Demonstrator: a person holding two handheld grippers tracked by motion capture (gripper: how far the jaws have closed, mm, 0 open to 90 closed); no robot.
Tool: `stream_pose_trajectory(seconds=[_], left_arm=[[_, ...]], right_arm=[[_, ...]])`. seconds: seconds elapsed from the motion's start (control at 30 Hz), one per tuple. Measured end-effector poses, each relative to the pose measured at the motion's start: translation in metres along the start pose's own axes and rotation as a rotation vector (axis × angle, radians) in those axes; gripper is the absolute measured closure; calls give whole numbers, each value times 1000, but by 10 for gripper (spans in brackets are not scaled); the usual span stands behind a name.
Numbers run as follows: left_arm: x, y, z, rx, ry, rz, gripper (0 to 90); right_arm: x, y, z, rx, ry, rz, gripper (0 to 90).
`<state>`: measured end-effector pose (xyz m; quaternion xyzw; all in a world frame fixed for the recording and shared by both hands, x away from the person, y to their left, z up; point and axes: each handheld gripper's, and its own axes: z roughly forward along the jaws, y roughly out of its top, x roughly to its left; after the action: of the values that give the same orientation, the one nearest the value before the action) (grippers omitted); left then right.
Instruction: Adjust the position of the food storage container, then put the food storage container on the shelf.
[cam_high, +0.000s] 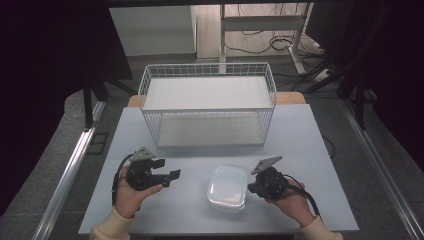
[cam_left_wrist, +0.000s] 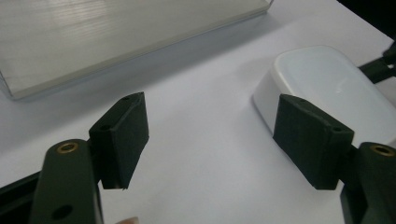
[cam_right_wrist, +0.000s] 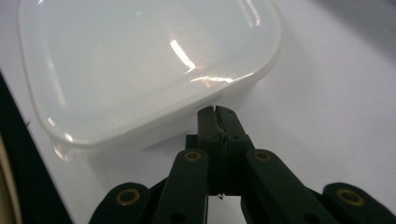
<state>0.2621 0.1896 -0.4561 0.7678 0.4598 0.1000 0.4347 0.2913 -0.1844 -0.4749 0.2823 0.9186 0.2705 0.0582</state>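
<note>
A clear, shallow plastic container (cam_high: 227, 187) with its lid on sits at the front middle of the table. My left gripper (cam_high: 171, 176) hovers to its left, held sideways and pointing at it. In the left gripper view the gripper (cam_left_wrist: 215, 140) is open, with bare table between the pads, and the container (cam_left_wrist: 327, 84) lies just beyond the right-hand pad (cam_left_wrist: 310, 135). My right gripper (cam_high: 252, 189) is at the container's right side. It is shut (cam_right_wrist: 218, 112), and its tips reach the container (cam_right_wrist: 140, 60) at its side wall, with nothing seen between the jaws.
A white wire basket (cam_high: 207, 105) with a pale floor stands at the back middle of the table (cam_high: 310, 150); its floor (cam_left_wrist: 116, 37) fills the top of the left gripper view. The table's front edge runs just under both hands.
</note>
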Motion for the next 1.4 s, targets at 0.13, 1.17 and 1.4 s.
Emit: stream_pose_trajectory(seconds=[0.13,1.17,1.4], left_arm=[[1,1,-2,-7,2,-3,262],[-4,2,-6,-29,-53,-66,242],[-5,2,0,-15,-72,-84,232]], right_arm=[[-2,11,7,-12,-1,0,896],[-11,-10,-27,-313,10,202,336],[-8,-10,-24,-337,51,241,245]])
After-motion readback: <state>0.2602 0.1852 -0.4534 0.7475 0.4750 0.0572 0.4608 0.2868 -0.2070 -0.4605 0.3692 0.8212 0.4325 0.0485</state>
